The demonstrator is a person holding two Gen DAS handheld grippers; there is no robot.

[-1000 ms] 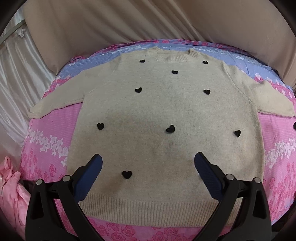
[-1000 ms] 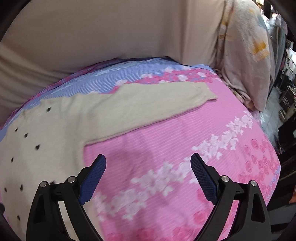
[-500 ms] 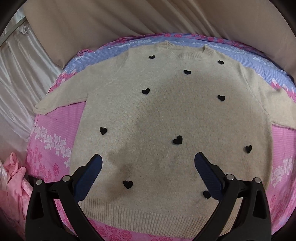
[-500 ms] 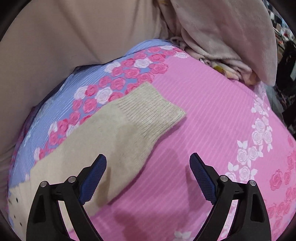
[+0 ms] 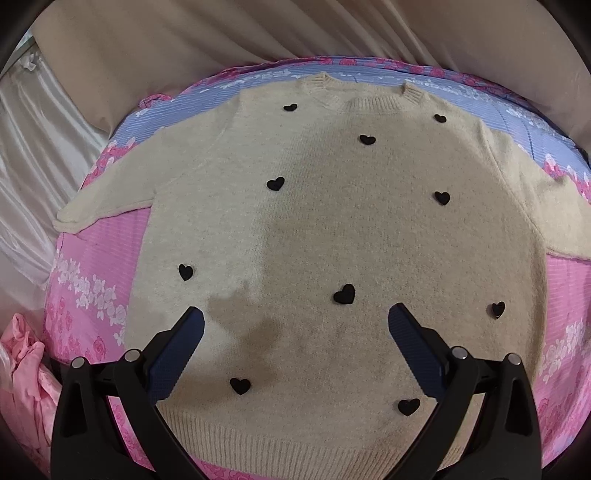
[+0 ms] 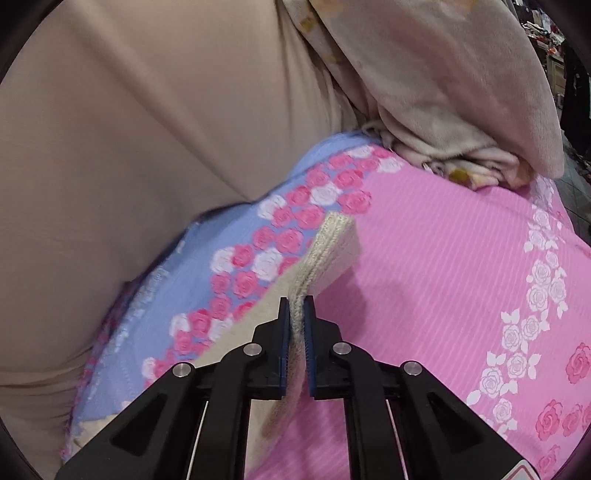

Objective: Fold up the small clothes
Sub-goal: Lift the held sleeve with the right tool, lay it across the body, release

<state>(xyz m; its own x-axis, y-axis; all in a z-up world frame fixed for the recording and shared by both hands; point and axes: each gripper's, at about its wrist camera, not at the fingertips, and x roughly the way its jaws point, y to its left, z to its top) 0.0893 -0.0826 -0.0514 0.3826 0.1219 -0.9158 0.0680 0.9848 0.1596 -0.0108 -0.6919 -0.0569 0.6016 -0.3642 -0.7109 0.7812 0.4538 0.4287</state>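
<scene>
A beige knit sweater [image 5: 332,229] with small black hearts lies flat, front up, on a pink and blue flowered sheet [image 5: 96,266], both sleeves spread out. My left gripper [image 5: 295,325] is open and hovers above the sweater's lower body, touching nothing. In the right wrist view my right gripper [image 6: 296,310] is shut on the ribbed cuff [image 6: 325,251] of the sweater's right sleeve, and the cuff is lifted off the sheet [image 6: 443,280].
A beige cushion or backrest [image 5: 295,33] runs along the far edge of the sheet. A pale blanket [image 6: 436,92] is piled at the far right. A pink garment [image 5: 22,373] lies at the left edge. Shiny white fabric [image 5: 26,155] hangs at the left.
My right gripper moved onto the right sleeve's cuff and closed on it, lifting it. My left gripper drifted slightly closer over the sweater's body and stayed open.
</scene>
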